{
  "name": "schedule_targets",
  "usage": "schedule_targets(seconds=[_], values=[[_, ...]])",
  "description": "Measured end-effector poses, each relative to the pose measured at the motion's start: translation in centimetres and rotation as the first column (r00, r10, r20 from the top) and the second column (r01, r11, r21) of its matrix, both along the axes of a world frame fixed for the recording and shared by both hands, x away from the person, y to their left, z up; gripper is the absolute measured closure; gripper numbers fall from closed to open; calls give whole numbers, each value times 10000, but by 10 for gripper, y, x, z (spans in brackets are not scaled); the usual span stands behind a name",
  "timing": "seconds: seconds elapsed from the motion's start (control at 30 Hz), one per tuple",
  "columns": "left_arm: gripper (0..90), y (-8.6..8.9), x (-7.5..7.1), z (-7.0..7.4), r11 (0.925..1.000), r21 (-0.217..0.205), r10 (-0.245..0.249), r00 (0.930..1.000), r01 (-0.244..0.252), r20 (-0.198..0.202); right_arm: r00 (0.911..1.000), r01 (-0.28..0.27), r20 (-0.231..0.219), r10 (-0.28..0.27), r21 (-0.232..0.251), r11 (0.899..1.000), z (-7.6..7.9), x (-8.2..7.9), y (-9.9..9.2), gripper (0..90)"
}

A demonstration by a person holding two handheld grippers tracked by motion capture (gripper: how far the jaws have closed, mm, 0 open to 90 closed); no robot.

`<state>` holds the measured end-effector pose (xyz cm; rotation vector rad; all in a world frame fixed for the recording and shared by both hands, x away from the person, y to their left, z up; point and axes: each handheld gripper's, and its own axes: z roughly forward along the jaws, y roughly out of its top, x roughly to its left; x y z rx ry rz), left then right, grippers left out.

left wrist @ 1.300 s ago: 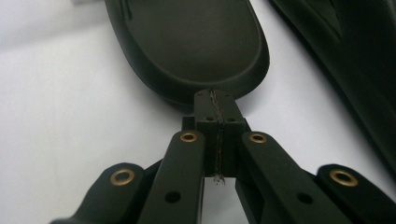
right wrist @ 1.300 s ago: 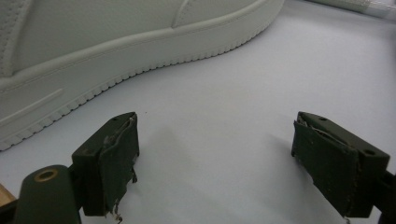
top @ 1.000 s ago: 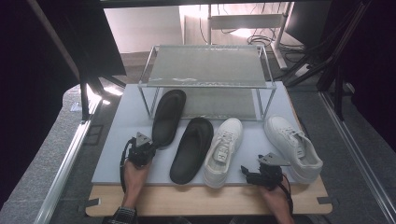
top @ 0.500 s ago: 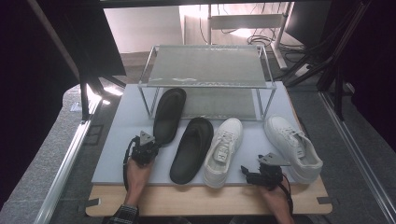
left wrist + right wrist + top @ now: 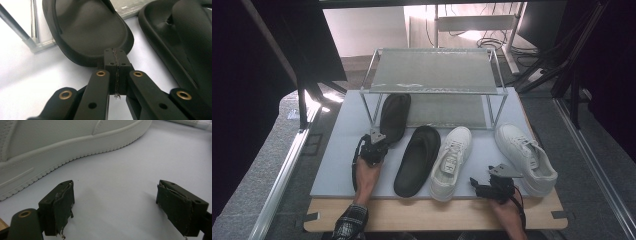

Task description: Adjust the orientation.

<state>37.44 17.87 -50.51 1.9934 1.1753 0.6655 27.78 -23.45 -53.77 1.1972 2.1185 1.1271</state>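
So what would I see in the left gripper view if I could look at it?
The left gripper, its two black jaws shut together, sits right at the heel of a black slipper on the white table. A second black slipper lies beside it.

Lay in a row of 4 on the mat (image 5: 337, 165), itself on the wooden table (image 5: 432, 216): left slipper (image 5: 393, 116), right slipper (image 5: 417, 160), left sneaker (image 5: 451, 161), right sneaker (image 5: 526, 157). Stood behind them, the 2-tier wire rack (image 5: 432, 72), with the left slipper's toe end under its lower shelf. Sat at that slipper's heel, left gripper (image 5: 373, 148), jaws pressed together just before the heel rim (image 5: 85, 58). Rested near the table's front edge, between the 2 sneakers, right gripper (image 5: 492, 189), jaws wide apart beside a sneaker's sole (image 5: 75, 152).
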Motion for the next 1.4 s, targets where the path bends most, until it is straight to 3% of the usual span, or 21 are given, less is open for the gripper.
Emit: schedule_targets(seconds=[0.17, 0.57, 0.93, 1.27, 1.4], values=[[896, 1, 10, -2, 9996, -225, 178, 9998, -179, -31, 10000, 2, 0, -2, 4, 10000, 0, 0, 0, 154], [896, 1, 31, -2, 9984, -279, 486, 9988, -489, -94, 10000, -1, 0, 1, 1, 10000, 0, 0, 0, 154], [896, -6, 48, -2, 9976, -4, 698, 9975, -698, -89, 10000, 3, -4, -3, -2, 10000, 0, 0, 0, 154], [895, -12, 59, -4, 9960, -38, 889, 9958, -890, -205, 10000, -1, -6, 1, 3, 10000, 0, 0, 0, 153], [895, -12, 57, -5, 9975, -79, 699, 9970, -702, -340, 10000, -9, -14, 9, 13, 10000, 0, 0, 0, 152]])
